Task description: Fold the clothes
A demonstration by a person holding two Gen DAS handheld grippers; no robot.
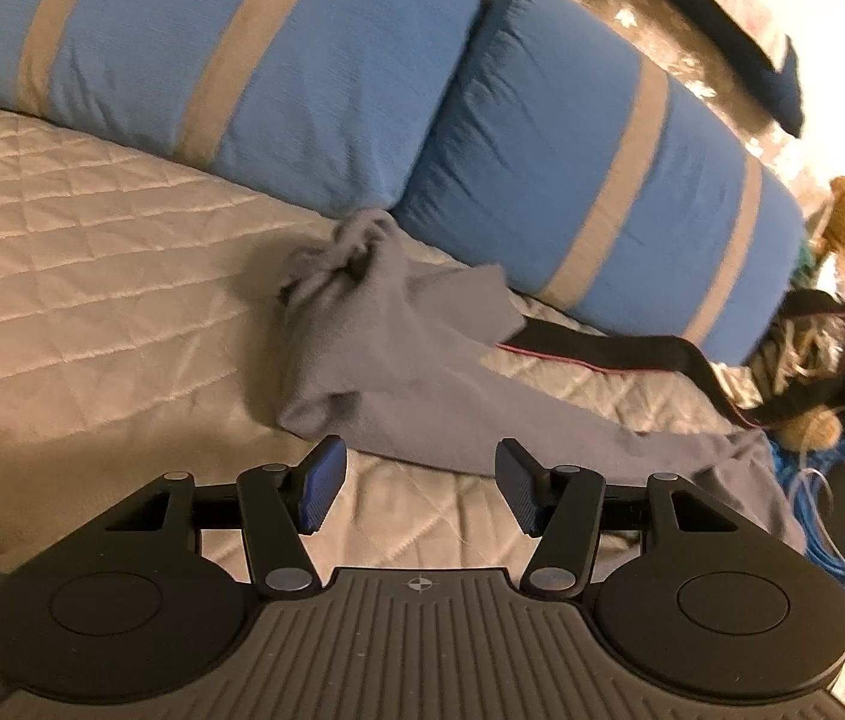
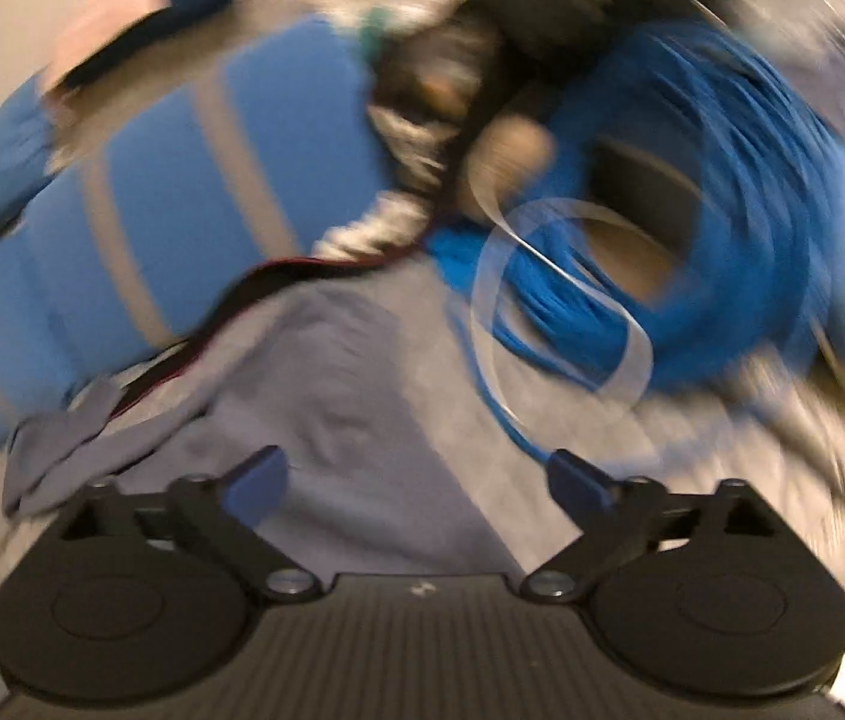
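Note:
A crumpled grey garment (image 1: 422, 360) lies on the quilted beige bedspread (image 1: 92, 276), its bunched end near the blue pillows and a long part trailing right. My left gripper (image 1: 420, 492) is open and empty just short of the garment's near edge. In the blurred right wrist view the same grey garment (image 2: 362, 396) lies under and ahead of my right gripper (image 2: 419, 483), which is open wide and holds nothing.
Two blue pillows with beige stripes (image 1: 590, 168) line the back of the bed. A black strap with a red edge (image 1: 602, 354) lies beside the garment. A coil of blue cable (image 2: 692, 228) and a clutter of dark items (image 1: 830, 348) sit at the right.

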